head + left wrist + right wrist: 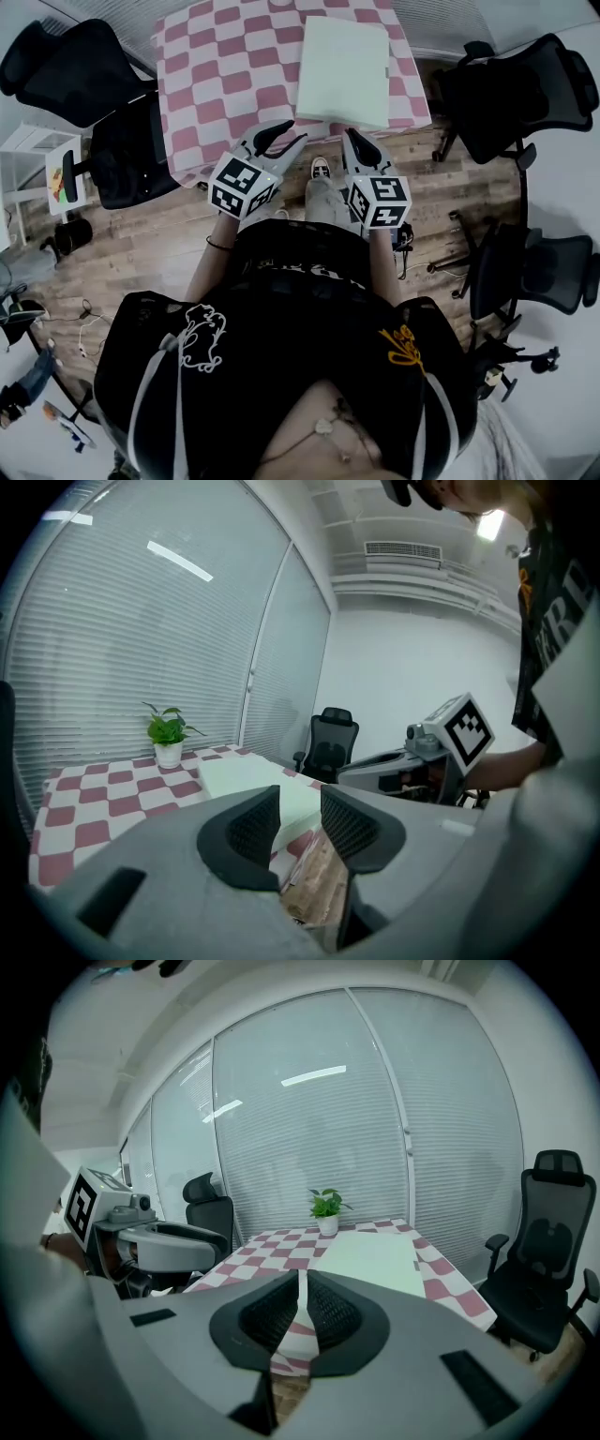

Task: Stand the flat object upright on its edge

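The flat object is a white rectangular slab (343,70) lying flat on the right half of the pink-and-white checked table (225,75); it also shows in the gripper views as the slab (246,778) and the slab (375,1258). Both grippers hang just off the table's near edge, over the wooden floor and apart from the slab. My left gripper (281,139) (300,806) is open by a small gap with nothing in it. My right gripper (354,141) (302,1283) is shut and empty.
A small potted plant (326,1208) stands at the table's far end. Black office chairs stand at the left (66,70), the right (525,84) and the near right (534,272). The person's shoe (320,169) is on the floor between the grippers.
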The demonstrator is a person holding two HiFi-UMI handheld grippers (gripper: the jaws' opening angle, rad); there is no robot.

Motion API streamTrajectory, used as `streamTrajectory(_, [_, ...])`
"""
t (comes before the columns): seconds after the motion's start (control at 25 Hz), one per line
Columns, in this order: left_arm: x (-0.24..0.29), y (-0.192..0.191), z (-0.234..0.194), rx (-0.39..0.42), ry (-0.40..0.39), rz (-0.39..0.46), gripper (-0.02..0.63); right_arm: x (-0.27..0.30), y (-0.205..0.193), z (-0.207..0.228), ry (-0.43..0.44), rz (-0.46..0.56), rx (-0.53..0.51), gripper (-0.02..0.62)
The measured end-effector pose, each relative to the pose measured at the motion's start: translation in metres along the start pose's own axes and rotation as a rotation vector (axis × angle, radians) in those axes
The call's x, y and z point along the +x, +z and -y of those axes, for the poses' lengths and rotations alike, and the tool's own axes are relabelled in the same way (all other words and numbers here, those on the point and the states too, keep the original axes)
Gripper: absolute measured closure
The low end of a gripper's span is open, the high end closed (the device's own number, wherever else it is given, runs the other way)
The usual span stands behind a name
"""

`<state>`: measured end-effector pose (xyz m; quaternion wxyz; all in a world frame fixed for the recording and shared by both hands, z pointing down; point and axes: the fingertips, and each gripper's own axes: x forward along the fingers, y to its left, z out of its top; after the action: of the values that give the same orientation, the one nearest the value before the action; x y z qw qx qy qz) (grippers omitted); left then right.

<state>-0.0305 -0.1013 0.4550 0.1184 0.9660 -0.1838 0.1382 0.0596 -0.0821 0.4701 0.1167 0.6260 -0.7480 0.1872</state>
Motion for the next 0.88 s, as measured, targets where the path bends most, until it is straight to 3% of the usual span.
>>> streamTrajectory(0.4, [0.091,0.035,-0.031,-0.017,0.055,-0.022,0.460,0.049,0.035,0.094,0.038,-0.019,0.001,0.561])
streamTrajectory(0.88, [0.155,0.022,-0.092,-0.078,0.154,-0.135,0.457,0.098,0.028,0.186,0.071,-0.096,0.039,0.560])
